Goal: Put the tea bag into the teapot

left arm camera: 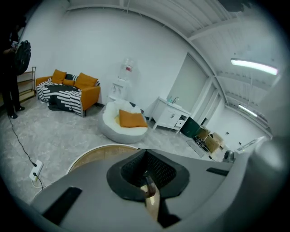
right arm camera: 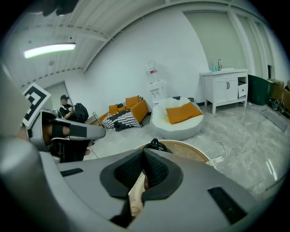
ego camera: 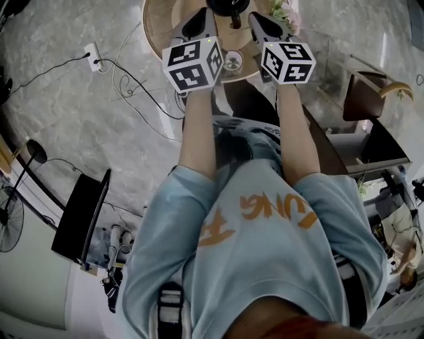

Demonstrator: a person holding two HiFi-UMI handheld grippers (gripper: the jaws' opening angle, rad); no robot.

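In the head view both grippers are held side by side over a round wooden table [ego camera: 159, 26] at the top of the picture. A black teapot [ego camera: 228, 6] stands just beyond their tips, between them. My left gripper [ego camera: 197, 23] is shut; in the left gripper view its pads [left arm camera: 146, 174] meet with nothing between them. My right gripper [ego camera: 265, 26] is shut too, with its pads [right arm camera: 144, 174] closed and empty. The teapot's lid [right arm camera: 155, 145] peeks over the right jaws. I see no tea bag in any view.
A small glass cup [ego camera: 233, 61] sits on the table between the marker cubes. A white power strip [ego camera: 93, 56] with cables lies on the marble floor to the left. A dark chair [ego camera: 368, 93] stands at right. Beyond are a beanbag [left arm camera: 123, 124] and an orange sofa [left arm camera: 72, 93].
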